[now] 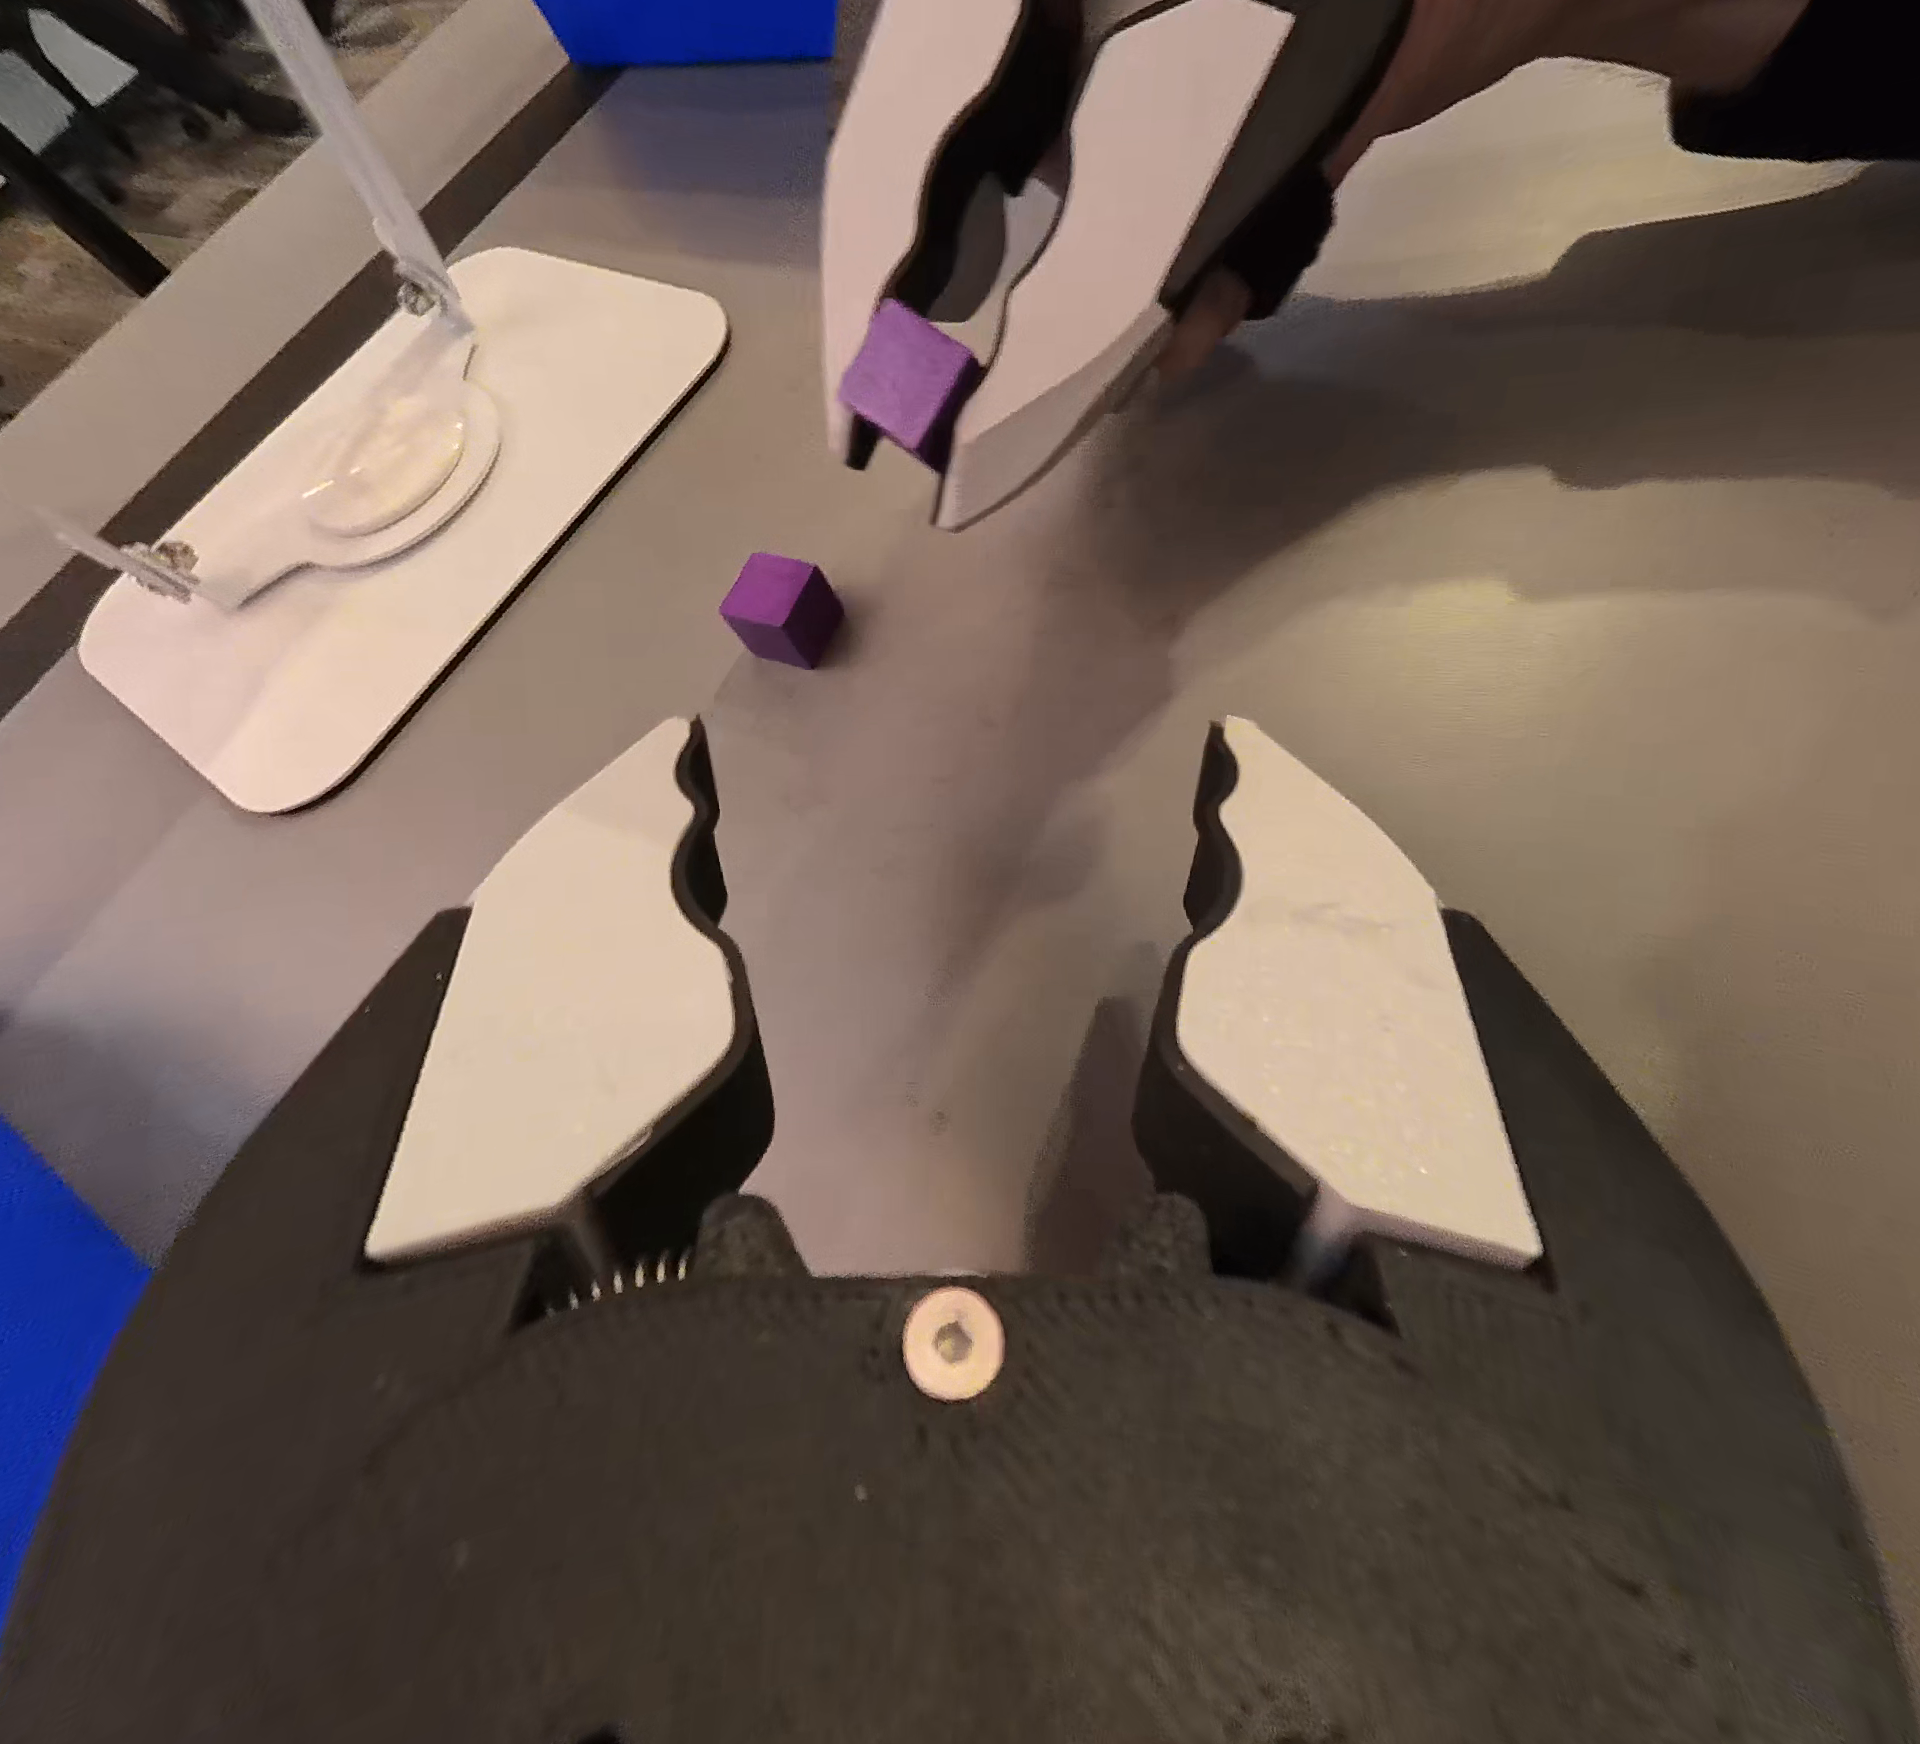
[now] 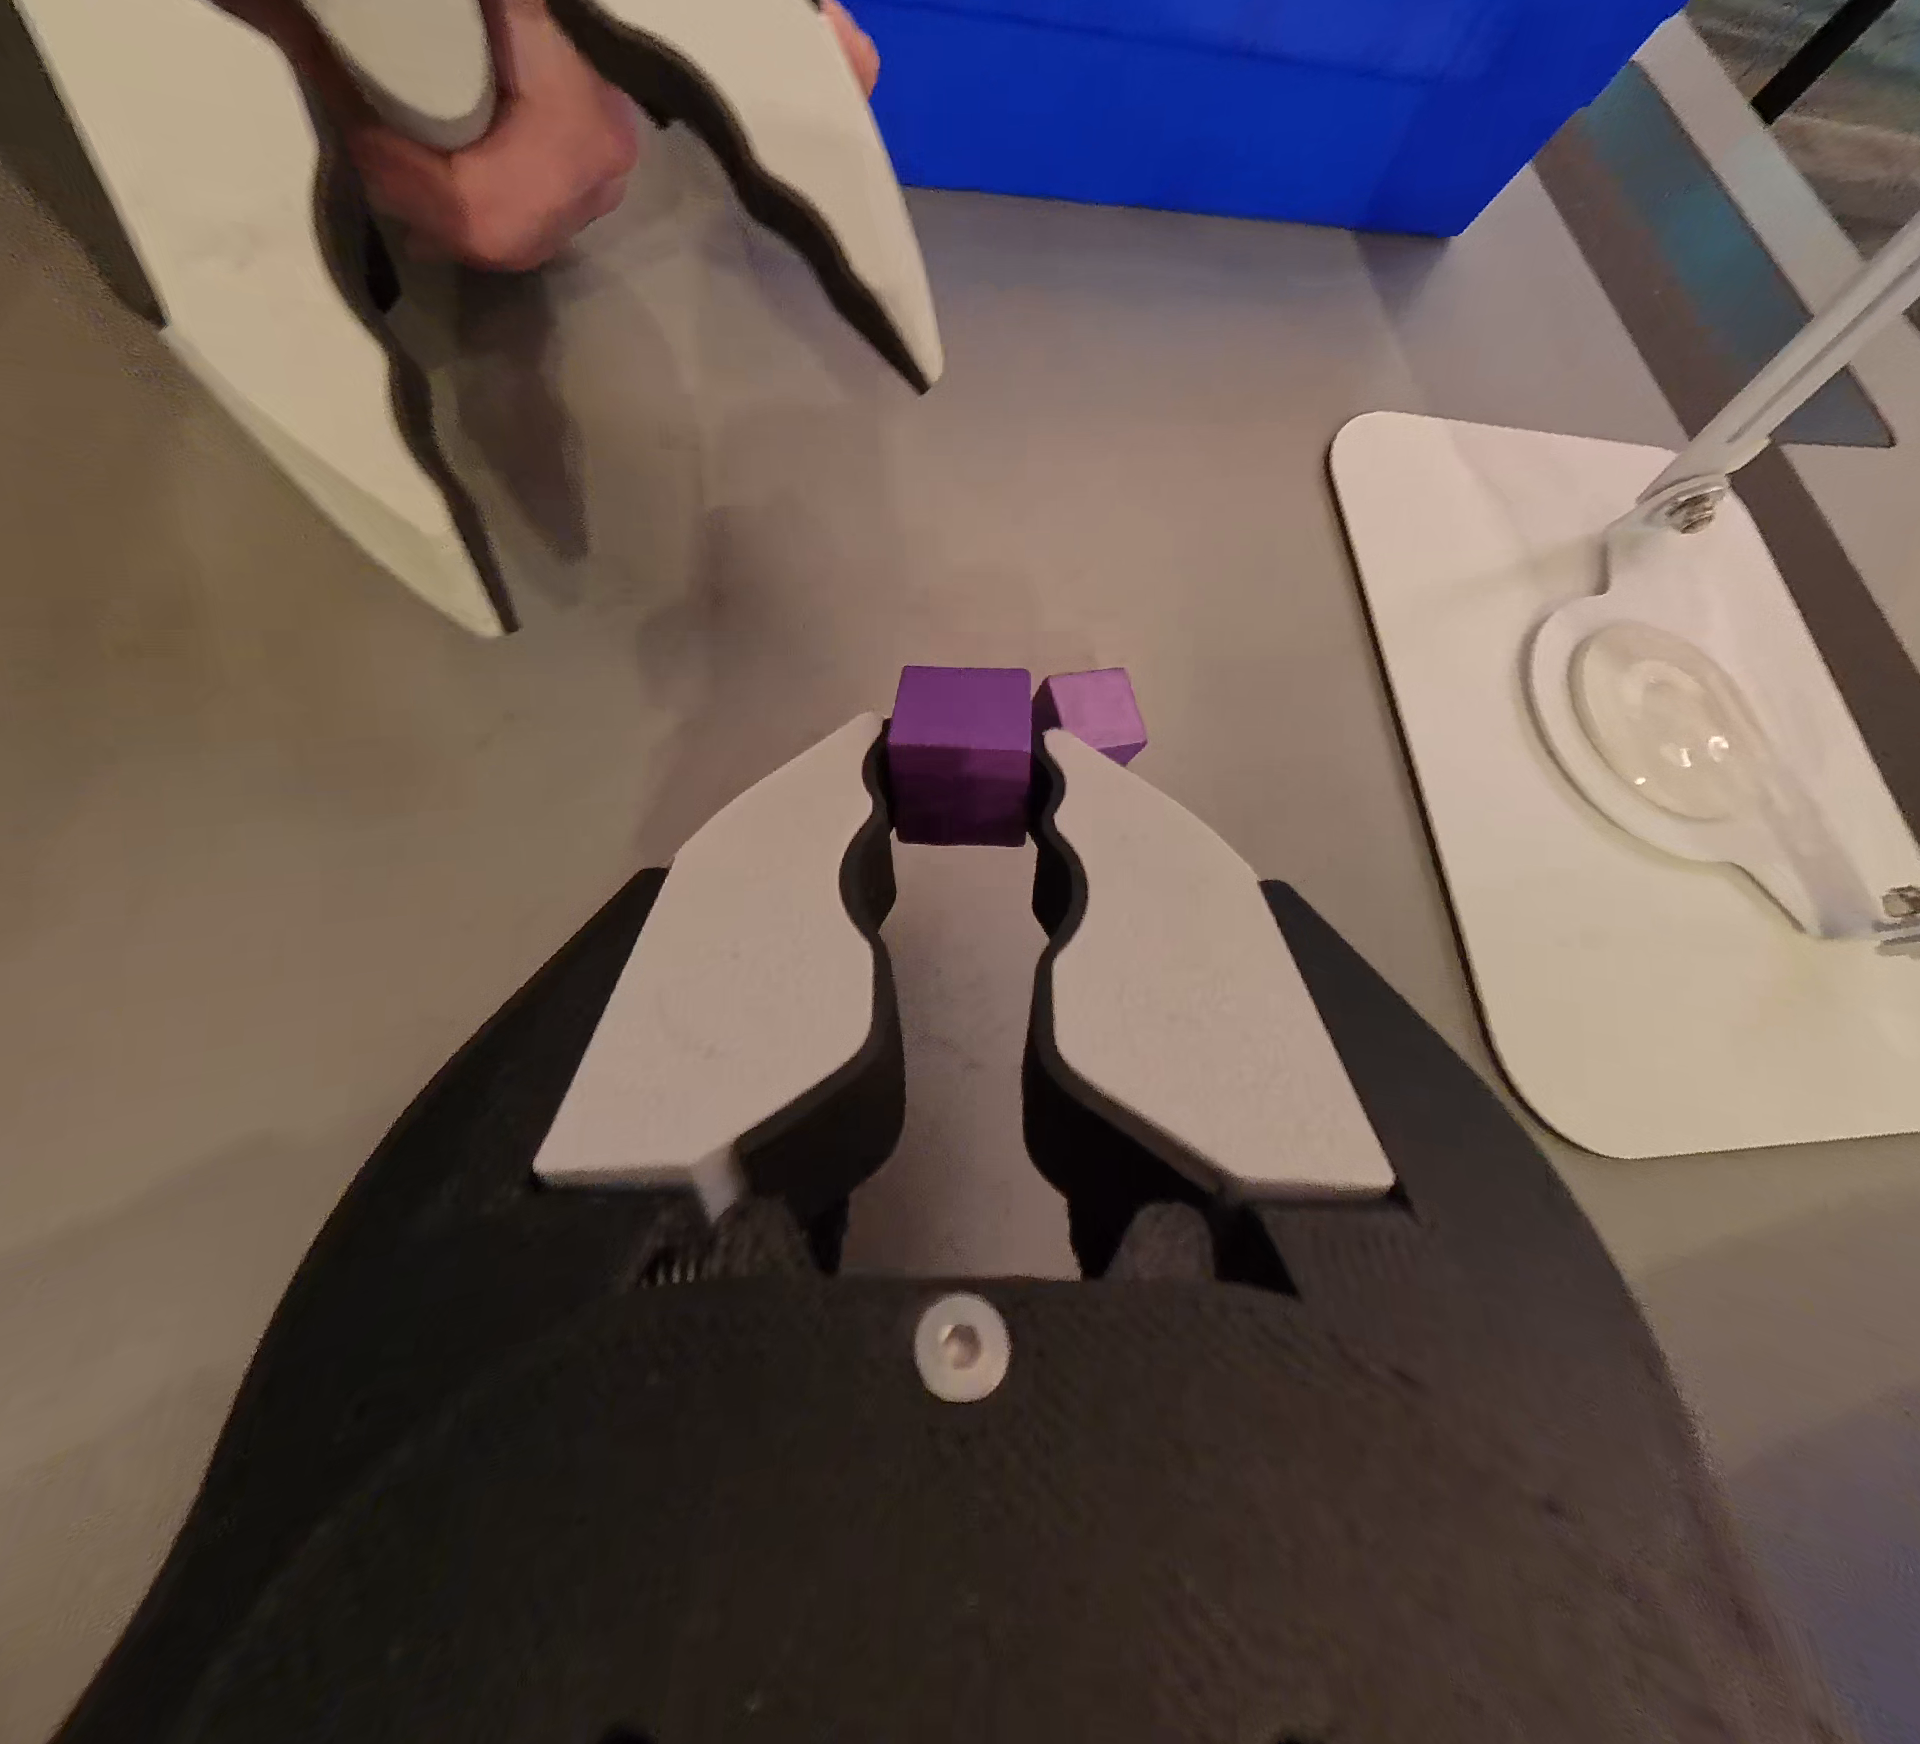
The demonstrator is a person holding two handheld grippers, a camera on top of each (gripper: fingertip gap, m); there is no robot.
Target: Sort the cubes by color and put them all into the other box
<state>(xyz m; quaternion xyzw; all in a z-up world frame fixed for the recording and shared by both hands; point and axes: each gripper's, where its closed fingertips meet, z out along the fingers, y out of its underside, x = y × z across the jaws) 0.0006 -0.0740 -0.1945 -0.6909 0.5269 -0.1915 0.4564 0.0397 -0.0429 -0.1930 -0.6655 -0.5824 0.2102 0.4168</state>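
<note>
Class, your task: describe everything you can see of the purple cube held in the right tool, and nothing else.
The held purple cube is small, matte and evenly coloured, with crisp edges; its material cannot be told for sure. It sits clamped between the tips of the right tool, one white finger pressing each side. In the left wrist view it hangs clear above the grey table, slightly tilted. A second purple cube lies loose on the table nearby, not touching it.
</note>
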